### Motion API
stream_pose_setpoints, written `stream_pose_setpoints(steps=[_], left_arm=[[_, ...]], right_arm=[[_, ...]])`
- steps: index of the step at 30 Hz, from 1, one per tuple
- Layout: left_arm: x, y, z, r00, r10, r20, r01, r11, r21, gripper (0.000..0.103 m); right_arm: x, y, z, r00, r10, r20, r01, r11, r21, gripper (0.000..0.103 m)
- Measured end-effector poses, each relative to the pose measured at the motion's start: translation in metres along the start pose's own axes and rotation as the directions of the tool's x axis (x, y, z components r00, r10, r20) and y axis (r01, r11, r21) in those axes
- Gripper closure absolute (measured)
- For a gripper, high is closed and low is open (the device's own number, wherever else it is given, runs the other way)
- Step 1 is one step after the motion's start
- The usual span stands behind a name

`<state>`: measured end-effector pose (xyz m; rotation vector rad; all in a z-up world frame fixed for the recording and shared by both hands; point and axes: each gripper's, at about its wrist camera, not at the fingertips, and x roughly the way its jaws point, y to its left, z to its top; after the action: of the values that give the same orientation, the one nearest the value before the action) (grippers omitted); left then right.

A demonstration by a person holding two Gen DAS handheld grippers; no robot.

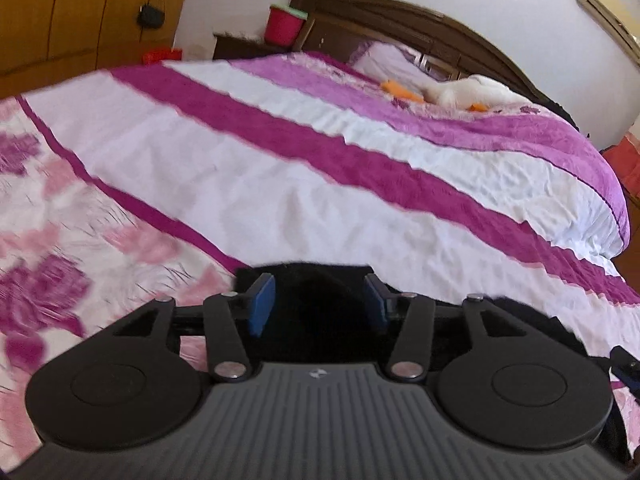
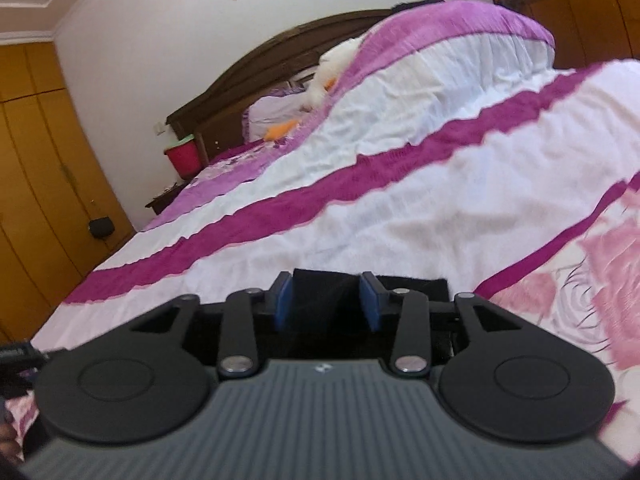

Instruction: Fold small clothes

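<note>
A small black garment (image 1: 316,300) lies on the bed just under and in front of my left gripper (image 1: 318,300). The blue pads (image 1: 262,306) stand well apart with the black cloth showing between them. The same black garment (image 2: 416,288) shows in the right wrist view, between and beside the pads of my right gripper (image 2: 328,300), which also stand apart. Neither gripper pinches the cloth. Most of the garment is hidden under the gripper bodies.
The bed cover (image 1: 280,184) is white with magenta stripes and pink flowers. A white plush toy (image 1: 472,92) and a pillow (image 1: 384,60) lie by the dark headboard (image 1: 400,16). A red bucket (image 1: 284,26) stands on the nightstand. Wooden wardrobes (image 2: 32,160) line the wall.
</note>
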<state>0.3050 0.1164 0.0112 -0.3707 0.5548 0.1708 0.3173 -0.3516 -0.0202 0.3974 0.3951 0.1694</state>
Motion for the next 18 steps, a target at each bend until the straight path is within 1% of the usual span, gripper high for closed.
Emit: stream_pose_setpoints(steps=[4,7,9,11,14,16,18], left_arm=[[-0.019,0.000,0.002,1.000,-0.020,-0.010,0.020,0.999,0.032,0.047],[-0.030,-0.004,-0.003,0.998,-0.052,-0.019,0.053,0.997,0.061,0.047],[-0.035,-0.010,-0.008,0.997,-0.074,-0.030,0.077,0.992,0.101,0.047],[-0.034,-0.018,-0.014,0.994,-0.094,-0.048,0.100,0.984,0.145,0.047],[-0.028,-0.032,-0.025,0.985,-0.137,-0.101,0.155,0.966,0.206,0.047],[-0.019,-0.042,-0.030,0.979,-0.151,-0.136,0.182,0.952,0.248,0.047],[-0.006,-0.049,-0.033,0.976,-0.147,-0.162,0.187,0.946,0.266,0.047]], right_arm=[[-0.009,0.001,0.002,1.000,-0.001,-0.013,0.001,1.000,-0.029,0.062],[-0.016,0.007,-0.002,1.000,0.014,-0.024,-0.016,0.996,-0.084,0.062],[-0.016,0.012,-0.006,0.999,0.027,-0.044,-0.032,0.991,-0.131,0.062],[-0.014,0.019,-0.010,0.997,0.035,-0.072,-0.048,0.979,-0.197,0.062],[-0.006,0.030,-0.015,0.992,0.025,-0.127,-0.060,0.957,-0.283,0.062],[0.005,0.034,-0.016,0.983,0.026,-0.181,-0.081,0.948,-0.308,0.063],[0.019,0.036,-0.018,0.975,0.001,-0.220,-0.073,0.945,-0.320,0.064]])
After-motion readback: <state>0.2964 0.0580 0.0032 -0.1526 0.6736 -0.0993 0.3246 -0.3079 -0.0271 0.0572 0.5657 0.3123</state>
